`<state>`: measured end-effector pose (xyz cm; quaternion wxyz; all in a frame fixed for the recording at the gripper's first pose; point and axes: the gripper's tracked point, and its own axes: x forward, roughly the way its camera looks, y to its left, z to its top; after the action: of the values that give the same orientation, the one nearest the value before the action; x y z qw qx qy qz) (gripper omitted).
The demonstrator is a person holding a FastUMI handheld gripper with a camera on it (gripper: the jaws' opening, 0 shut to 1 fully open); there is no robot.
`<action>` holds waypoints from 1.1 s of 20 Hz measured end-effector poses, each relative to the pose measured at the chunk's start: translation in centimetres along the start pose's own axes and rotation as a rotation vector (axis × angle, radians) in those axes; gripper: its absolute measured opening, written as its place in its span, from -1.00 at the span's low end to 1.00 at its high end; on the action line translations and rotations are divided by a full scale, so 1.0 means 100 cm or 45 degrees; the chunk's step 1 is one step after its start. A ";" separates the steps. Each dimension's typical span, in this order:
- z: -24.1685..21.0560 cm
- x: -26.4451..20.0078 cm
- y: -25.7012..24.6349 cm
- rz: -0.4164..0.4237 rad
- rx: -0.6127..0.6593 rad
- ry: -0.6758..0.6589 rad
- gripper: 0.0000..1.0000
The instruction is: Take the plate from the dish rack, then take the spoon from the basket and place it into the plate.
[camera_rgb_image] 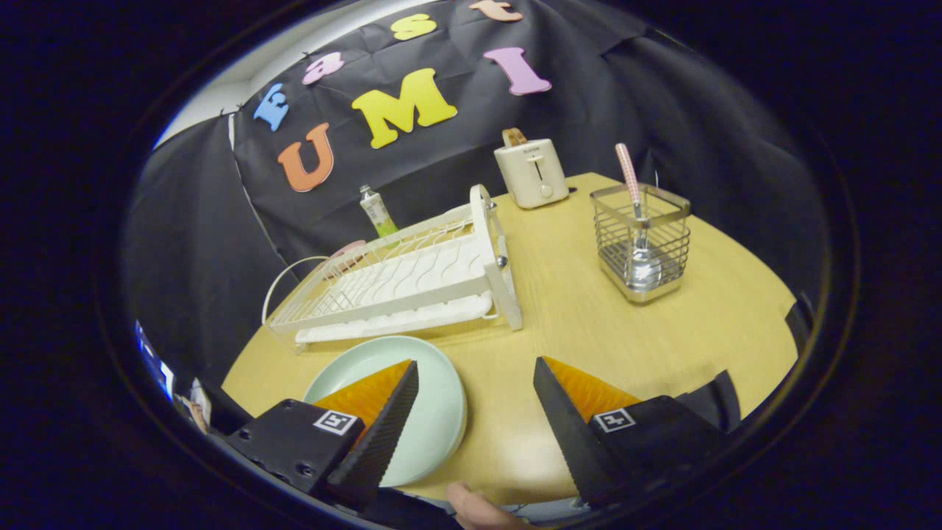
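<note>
The gripper (476, 372) hangs above the near part of a round, light wooden table (589, 316), its two fingers spread wide apart with bare tabletop between them and nothing in their grasp. A pale green plate (434, 397) lies flat on the table, out of the rack, under and just beside the left finger, which overlaps the plate's near side in the view; whether that finger touches the plate cannot be told. Just beyond the plate stands a white dish rack (412, 283), long and low, with wire rails, a wavy drain tray and an upright end panel on the side nearer the middle of the table; its slots look empty of dishes. Behind the far end of the rack a small tube with a green and white label (377, 211) stands upright against the black cloth wall, and something pinkish shows at the rack's far rim, too little of it to name. Further back, near the table's far edge, sits a cream toaster (531, 173) with a slice of bread (513, 136) poking out of its slot. Well ahead of the right finger and apart from the rack stands a square metal wire basket (642, 246). In it a spoon (637, 221) stands upright, its shiny bowl down at the basket's bottom and its pink handle rising above the rim. A fingertip of the person (475, 508) shows at the table's near edge between the fingers' bases.
</note>
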<state>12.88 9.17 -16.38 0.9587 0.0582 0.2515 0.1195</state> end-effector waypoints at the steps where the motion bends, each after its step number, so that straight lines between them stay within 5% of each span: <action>1: 0.005 -0.004 0.001 -0.009 -0.036 -0.035 1.00; 14: 0.106 -0.041 -0.074 -0.132 -0.141 -0.470 1.00; 22: 0.146 0.000 -0.115 -0.077 -0.249 -0.398 1.00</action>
<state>22.45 -2.69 -5.66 0.9903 -0.0249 0.0882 0.1042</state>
